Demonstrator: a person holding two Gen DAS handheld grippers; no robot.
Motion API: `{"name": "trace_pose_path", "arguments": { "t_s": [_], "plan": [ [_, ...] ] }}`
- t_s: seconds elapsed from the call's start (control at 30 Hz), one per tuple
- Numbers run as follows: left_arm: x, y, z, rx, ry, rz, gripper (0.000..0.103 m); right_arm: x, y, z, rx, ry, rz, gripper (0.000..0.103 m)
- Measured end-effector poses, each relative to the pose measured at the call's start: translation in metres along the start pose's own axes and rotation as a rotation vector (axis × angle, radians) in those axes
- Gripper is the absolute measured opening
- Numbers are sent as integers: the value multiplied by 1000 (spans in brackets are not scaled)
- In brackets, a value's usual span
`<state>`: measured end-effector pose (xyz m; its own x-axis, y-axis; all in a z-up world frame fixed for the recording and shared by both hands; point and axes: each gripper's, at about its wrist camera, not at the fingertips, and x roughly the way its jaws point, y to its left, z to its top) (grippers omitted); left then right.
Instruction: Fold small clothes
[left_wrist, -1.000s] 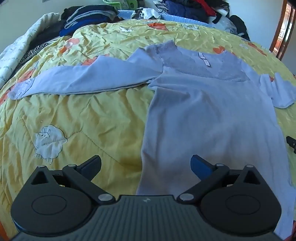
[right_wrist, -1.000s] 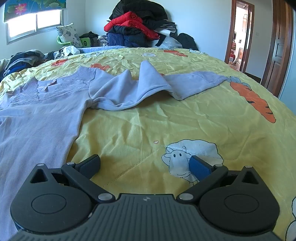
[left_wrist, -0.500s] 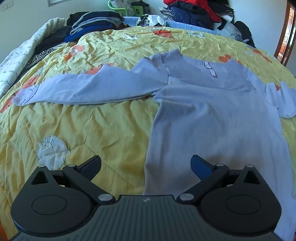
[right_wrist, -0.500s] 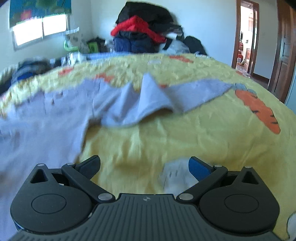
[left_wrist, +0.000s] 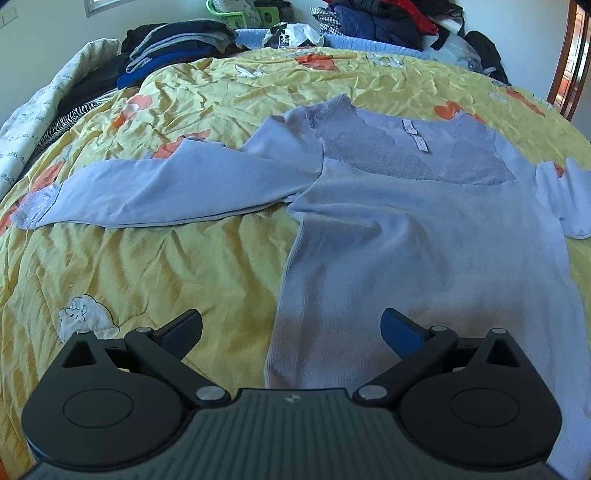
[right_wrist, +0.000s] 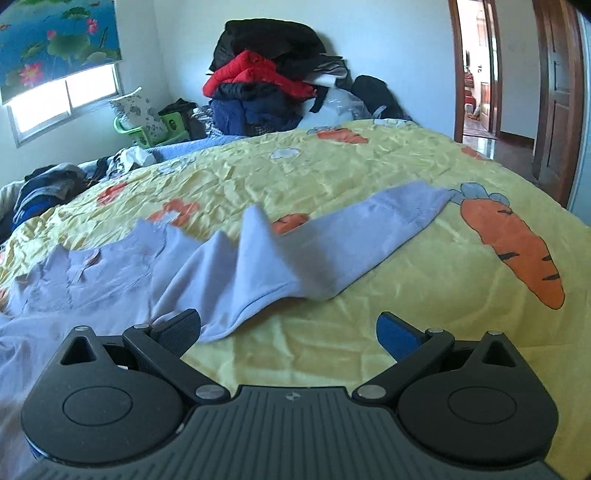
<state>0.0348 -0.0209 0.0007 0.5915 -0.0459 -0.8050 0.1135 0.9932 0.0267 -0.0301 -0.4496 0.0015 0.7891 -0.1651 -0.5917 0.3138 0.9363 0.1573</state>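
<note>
A light blue long-sleeved top lies flat on the yellow bedspread, neck away from me. Its left sleeve stretches out flat to the left. Its right sleeve lies bunched with a raised fold, the cuff pointing right. My left gripper is open and empty, hovering over the top's lower left hem. My right gripper is open and empty, close to the near edge of the bunched right sleeve.
Piles of folded and loose clothes sit at the head of the bed, with a darker stack at the far left. A green basket stands near the window. An open wooden door is at the right.
My right gripper has moved forward towards the bunched right sleeve and tilted up. My left gripper has drawn back slightly along the top's hem side. Both stay open.
</note>
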Motion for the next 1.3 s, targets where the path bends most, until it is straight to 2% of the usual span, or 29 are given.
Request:
{"name": "trace_pose_path", "arguments": {
  "t_s": [0.33, 0.73, 0.93, 1.03, 1.2, 1.3],
  "plan": [
    [6, -7, 7, 19, 6, -1, 103, 14, -39, 15, 154, 17, 26, 102],
    [12, -19, 15, 36, 17, 2, 103, 28, -67, 25, 215, 19, 10, 102],
    [7, -26, 22, 45, -7, -11, 103, 40, -87, 36, 260, 30, 7, 102],
    [5, -31, 27, 44, -22, -19, 103, 50, -110, 47, 356, 27, 38, 97],
    [2, -42, 34, 62, -42, -40, 103, 75, -160, 68, 587, 12, 71, 95],
    [2, -48, 38, 72, -46, -47, 103, 99, -190, 78, 730, 24, 122, 92]
  ]
}}
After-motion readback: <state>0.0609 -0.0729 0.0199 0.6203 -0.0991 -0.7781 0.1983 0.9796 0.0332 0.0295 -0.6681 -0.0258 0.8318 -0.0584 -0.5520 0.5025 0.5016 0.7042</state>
